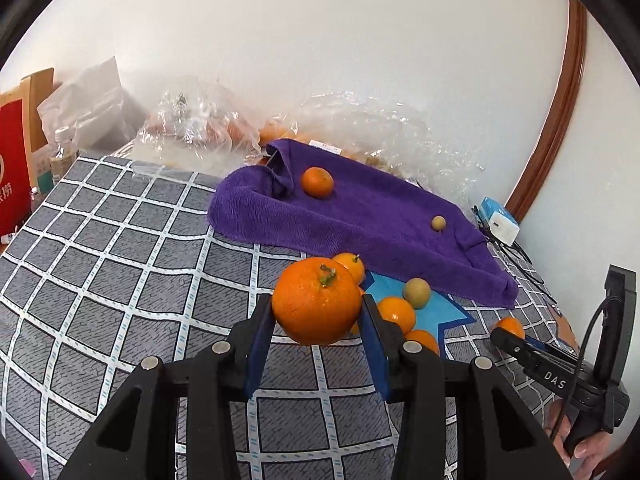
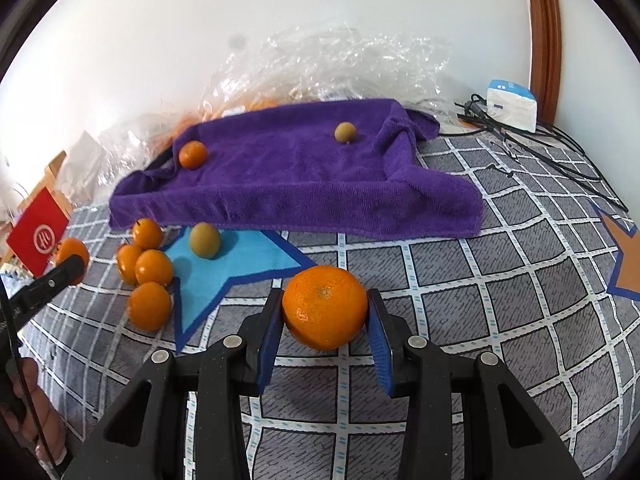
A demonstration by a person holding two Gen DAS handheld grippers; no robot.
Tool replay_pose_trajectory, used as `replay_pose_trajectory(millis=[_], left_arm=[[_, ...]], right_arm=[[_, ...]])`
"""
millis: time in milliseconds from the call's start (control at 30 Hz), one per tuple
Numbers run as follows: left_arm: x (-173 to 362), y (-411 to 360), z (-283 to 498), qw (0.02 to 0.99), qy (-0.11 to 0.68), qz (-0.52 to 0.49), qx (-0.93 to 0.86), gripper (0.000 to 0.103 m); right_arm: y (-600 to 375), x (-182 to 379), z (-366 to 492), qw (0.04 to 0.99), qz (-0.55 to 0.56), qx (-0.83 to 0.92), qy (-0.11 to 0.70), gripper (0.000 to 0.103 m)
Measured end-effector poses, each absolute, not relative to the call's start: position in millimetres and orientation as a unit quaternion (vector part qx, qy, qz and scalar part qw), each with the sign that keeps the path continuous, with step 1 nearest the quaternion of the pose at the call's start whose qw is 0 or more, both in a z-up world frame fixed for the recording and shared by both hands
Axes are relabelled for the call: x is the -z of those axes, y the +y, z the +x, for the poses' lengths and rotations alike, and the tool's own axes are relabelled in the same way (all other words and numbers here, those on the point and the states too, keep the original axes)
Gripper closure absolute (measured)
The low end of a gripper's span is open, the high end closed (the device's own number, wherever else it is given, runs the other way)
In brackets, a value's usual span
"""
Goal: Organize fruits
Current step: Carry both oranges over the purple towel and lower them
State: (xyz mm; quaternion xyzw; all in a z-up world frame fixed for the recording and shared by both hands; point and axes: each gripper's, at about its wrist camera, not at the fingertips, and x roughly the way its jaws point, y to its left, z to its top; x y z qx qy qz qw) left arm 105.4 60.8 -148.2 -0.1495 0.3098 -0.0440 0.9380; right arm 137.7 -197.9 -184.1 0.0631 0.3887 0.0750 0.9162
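My left gripper [image 1: 318,314] is shut on a large stemmed orange [image 1: 316,304], held above the checked cloth. My right gripper [image 2: 325,316] is shut on another orange [image 2: 325,307]. Behind both lies a purple towel [image 1: 360,220] [image 2: 288,184] bearing one orange [image 1: 317,182] [image 2: 192,154] and one small greenish fruit [image 1: 438,223] [image 2: 345,132]. Several loose oranges [image 2: 149,306] [image 1: 396,314] and a second greenish fruit [image 2: 205,240] [image 1: 417,290] sit by a blue star patch [image 2: 240,264] in front of the towel.
Crumpled clear plastic bags [image 1: 192,132] [image 2: 340,64] holding more fruit lie along the wall behind the towel. A red box [image 1: 12,176] and a bottle [image 1: 62,156] stand far left. A white and blue box [image 2: 512,106] with black cables [image 2: 560,148] lies far right.
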Motion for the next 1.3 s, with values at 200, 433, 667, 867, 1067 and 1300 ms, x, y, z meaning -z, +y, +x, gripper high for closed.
replay_pose_trajectory(millis=[200, 433, 667, 867, 1067, 1300], left_arm=[[147.2, 68.1, 103.0, 0.940, 0.300, -0.163, 0.026, 0.063], [145.1, 68.8, 100.5, 0.943, 0.290, -0.164, 0.023, 0.063], [141.1, 68.2, 97.6, 0.947, 0.276, -0.164, 0.025, 0.063], [130.1, 76.9, 99.5, 0.940, 0.280, -0.192, 0.023, 0.063], [92.1, 83.0, 108.1, 0.953, 0.251, -0.172, 0.008, 0.063], [67.6, 78.2, 146.9, 0.960, 0.235, -0.150, 0.001, 0.063]], right_arm=[[-198.9, 182.4, 136.4, 0.919, 0.070, -0.075, 0.381, 0.063], [-202.8, 180.3, 132.7, 0.922, 0.078, -0.077, 0.371, 0.063], [-203.2, 178.9, 132.5, 0.922, 0.078, -0.074, 0.372, 0.063], [-200.1, 155.5, 134.2, 0.925, 0.066, -0.090, 0.364, 0.063], [-197.6, 117.3, 144.7, 0.941, 0.053, -0.099, 0.321, 0.063], [-195.7, 92.6, 181.7, 0.946, 0.059, -0.103, 0.301, 0.063]])
